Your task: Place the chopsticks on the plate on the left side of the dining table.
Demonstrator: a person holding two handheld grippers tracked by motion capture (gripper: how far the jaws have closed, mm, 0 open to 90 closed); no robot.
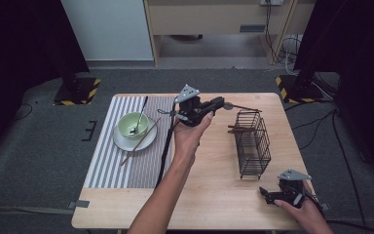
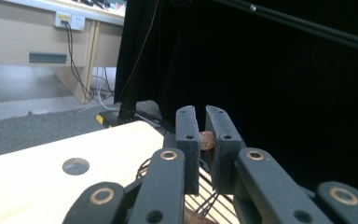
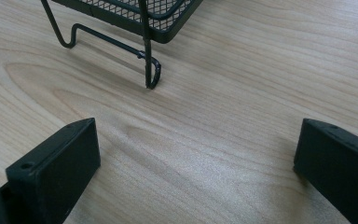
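My left gripper point(image 1: 218, 103) is raised over the back of the wooden table point(image 1: 209, 195) and shut on a brown chopstick point(image 1: 246, 107), which reaches right over the black wire basket point(image 1: 253, 141). In the left gripper view the chopstick's round end point(image 2: 207, 140) sits pinched between the pads of the left gripper point(image 2: 200, 113). Another brown stick point(image 1: 238, 129) rests in the basket's top. A third chopstick point(image 1: 139, 142) leans across the white plate point(image 1: 121, 143). My right gripper point(image 1: 268, 195) rests at the front right, open, its jaws wide apart over bare wood point(image 3: 198, 140) near the basket's foot point(image 3: 150, 70).
A green bowl point(image 1: 126, 127) with a spoon point(image 1: 140, 117) stands on the plate, on a striped mat point(image 1: 107, 165) at the left. The left gripper's cable point(image 1: 165, 151) trails over the mat. A round hole point(image 2: 75, 166) marks the tabletop's back edge.
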